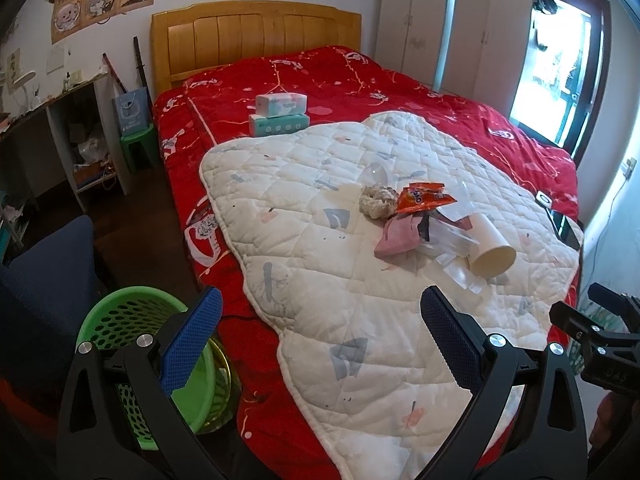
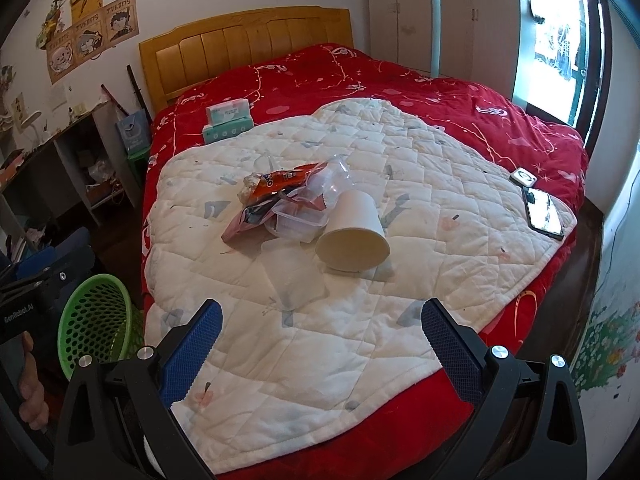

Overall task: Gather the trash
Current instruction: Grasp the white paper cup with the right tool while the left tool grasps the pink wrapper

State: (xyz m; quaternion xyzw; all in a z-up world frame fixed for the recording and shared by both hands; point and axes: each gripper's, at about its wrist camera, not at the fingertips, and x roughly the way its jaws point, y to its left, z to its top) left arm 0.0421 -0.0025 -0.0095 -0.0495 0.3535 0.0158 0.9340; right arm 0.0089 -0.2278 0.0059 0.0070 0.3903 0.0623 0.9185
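Note:
A pile of trash lies on the white quilt [image 1: 320, 248] [image 2: 360, 320] on the bed: a tipped paper cup [image 1: 490, 248] [image 2: 354, 236], an orange snack wrapper [image 1: 424, 198] [image 2: 286, 184], a pink packet [image 1: 396, 236] [image 2: 244, 224], a crumpled paper ball [image 1: 374, 202] and clear plastic containers [image 1: 452, 240] [image 2: 298, 222]. My left gripper [image 1: 320, 336] is open and empty, above the quilt's near part, short of the pile. My right gripper [image 2: 320, 340] is open and empty, in front of the cup. A green basket [image 1: 132, 320] [image 2: 94, 320] stands on the floor left of the bed.
Two tissue packs [image 1: 280, 114] [image 2: 228, 118] sit on the red bedspread near the wooden headboard [image 1: 256, 36]. A phone [image 2: 542, 212] and a small white device [image 2: 524, 178] lie at the quilt's right edge. A shelf [image 1: 80, 132] and green stool [image 1: 138, 144] stand at left.

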